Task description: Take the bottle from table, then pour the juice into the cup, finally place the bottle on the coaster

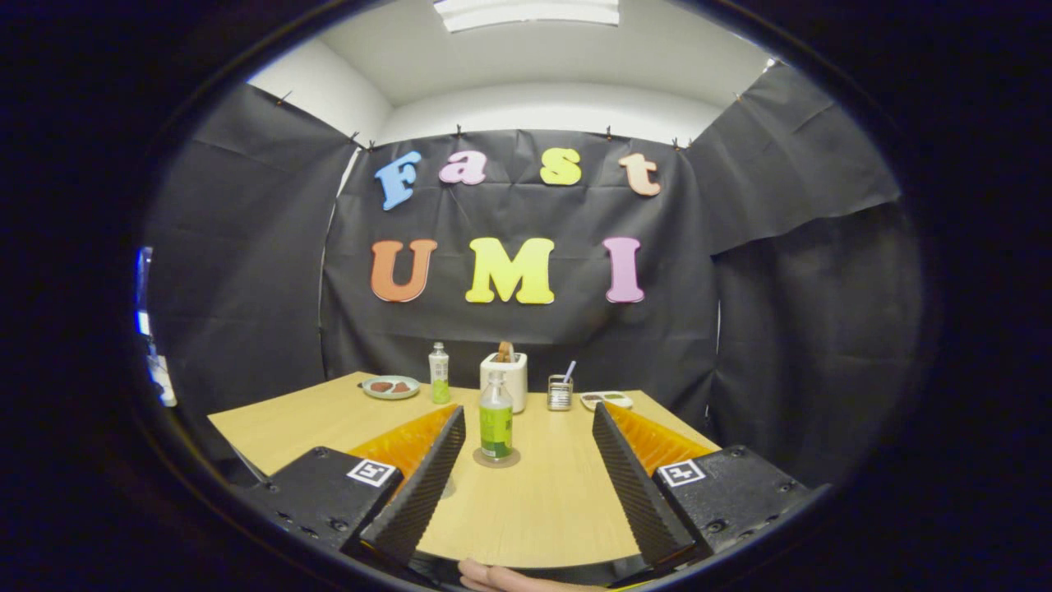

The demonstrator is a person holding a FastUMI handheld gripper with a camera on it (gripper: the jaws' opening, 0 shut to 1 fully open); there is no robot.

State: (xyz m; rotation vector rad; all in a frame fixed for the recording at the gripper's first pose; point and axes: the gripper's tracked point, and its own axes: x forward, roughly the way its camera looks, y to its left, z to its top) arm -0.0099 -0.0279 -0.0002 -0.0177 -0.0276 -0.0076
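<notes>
Looks like we're basically done: the juice bottle (496, 426) already stands on the coaster (496, 459) mid-bench (542, 510), just ahead of our hand-held gripper (526, 444), whose fingers are spread wide and empty, though we can't make out the cup.

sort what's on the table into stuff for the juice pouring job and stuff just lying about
For the job:
bottle, just ahead of the open tongs
coaster under it

Lying about:
second bottle
plate
white holder
mesh cup
small tray
</notes>
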